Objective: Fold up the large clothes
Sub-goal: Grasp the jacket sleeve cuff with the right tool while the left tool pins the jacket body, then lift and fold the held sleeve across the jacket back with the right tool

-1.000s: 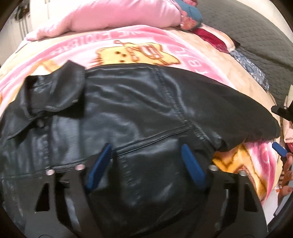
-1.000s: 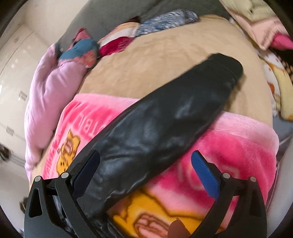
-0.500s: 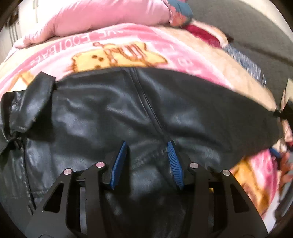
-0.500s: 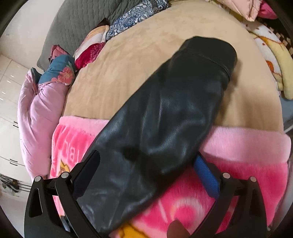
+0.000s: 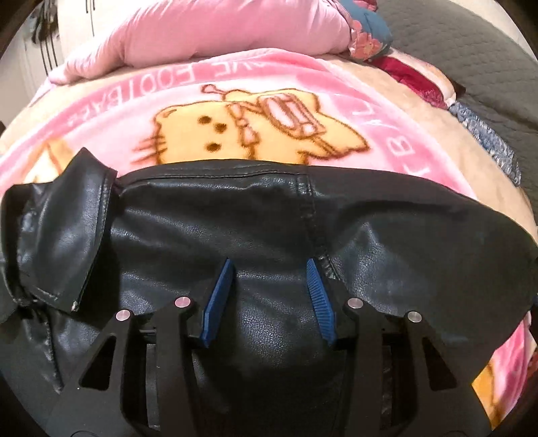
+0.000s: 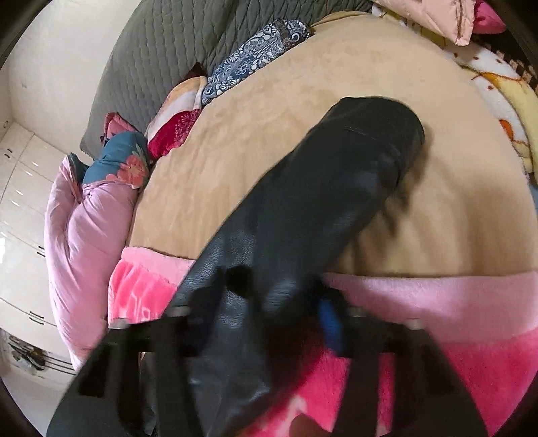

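Covering bed: pink cartoon blanket [image 5: 255, 97] w/ black jacket [image 5: 235, 215] on top.

Home bedroom, bed under a pink cartoon fleece blanket [image 5: 235, 87], pink duvet [image 5: 215, 30], grey quilted headboard [image 6: 161, 43], white drawers [image 6: 20, 188].

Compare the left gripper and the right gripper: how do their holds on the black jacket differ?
Left gripper grips the jacket body by the shoulder seam; right gripper straddles the sleeve. Left gripper looks sharp; right gripper is blurred. Both jaws have just been closing, with black leather between them, seemingly pinched, over the pink blanket.
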Tool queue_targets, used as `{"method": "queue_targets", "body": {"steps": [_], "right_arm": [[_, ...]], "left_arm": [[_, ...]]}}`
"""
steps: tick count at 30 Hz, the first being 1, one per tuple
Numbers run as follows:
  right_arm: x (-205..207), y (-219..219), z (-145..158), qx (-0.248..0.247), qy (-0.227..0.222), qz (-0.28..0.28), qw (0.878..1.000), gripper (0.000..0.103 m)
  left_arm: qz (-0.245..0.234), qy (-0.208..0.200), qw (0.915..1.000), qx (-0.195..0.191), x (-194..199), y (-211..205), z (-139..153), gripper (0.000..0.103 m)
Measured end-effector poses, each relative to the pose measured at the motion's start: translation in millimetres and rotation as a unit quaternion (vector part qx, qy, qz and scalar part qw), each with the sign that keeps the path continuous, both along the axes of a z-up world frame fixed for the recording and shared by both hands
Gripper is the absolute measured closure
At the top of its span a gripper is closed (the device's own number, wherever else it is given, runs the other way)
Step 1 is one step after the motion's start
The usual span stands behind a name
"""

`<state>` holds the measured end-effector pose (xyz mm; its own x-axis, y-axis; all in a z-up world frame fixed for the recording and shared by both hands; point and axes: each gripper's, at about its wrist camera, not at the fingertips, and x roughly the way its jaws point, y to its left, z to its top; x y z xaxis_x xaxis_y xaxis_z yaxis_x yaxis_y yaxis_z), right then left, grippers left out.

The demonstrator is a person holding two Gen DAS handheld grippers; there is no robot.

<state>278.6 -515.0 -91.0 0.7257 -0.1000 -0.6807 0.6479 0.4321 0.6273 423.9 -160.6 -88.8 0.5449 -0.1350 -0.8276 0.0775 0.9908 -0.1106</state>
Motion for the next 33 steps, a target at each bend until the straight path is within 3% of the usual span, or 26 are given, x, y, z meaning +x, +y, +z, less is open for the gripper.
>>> {"method": "queue_targets", "body": {"steps": [2,4,8,10,15,18,22,27,30,33], "right_arm": [[1,-1,2,0.006,-0.019,0.006,1.000,0.082],[0,1,15,-0.011,-0.051,0.020,0.998,0.086],[-4,10,42,-0.009,-0.134,0.059,0.989,0.088],[-3,22,61,-0.031,-0.168,0.090,0.981,0.089],[-4,56,99,-0.091,-0.219,0.153,0.959,0.090],[-7,81,118,-0.129,-0.241,0.187,0.944,0.090],[-13,126,142,-0.172,-0.274,0.250,0.913,0.090],[-17,196,161,-0.214,-0.300,0.342,0.864,0.090],[-25,248,166,-0.242,-0.305,0.403,0.828,0.090],[-33,301,163,-0.268,-0.304,0.471,0.783,0.090]], "left_arm": [[0.000,0.005,0.9997,-0.024,1,7,2,0.066],[-0.004,0.009,0.9994,-0.033,0,10,6,0.066],[-0.011,0.028,0.9966,-0.076,-11,19,14,0.066],[-0.007,0.034,0.9941,-0.103,-17,30,20,0.065],[-0.004,0.012,0.9928,-0.119,-39,58,50,0.056],[-0.001,-0.006,0.9914,-0.130,-54,82,72,0.056],[0.021,-0.019,0.9844,-0.173,-71,121,94,0.051],[0.057,-0.057,0.9797,-0.184,-103,170,124,0.046],[0.078,-0.075,0.9766,-0.186,-122,200,140,0.045],[0.097,-0.088,0.9746,-0.182,-141,227,150,0.042]]}}
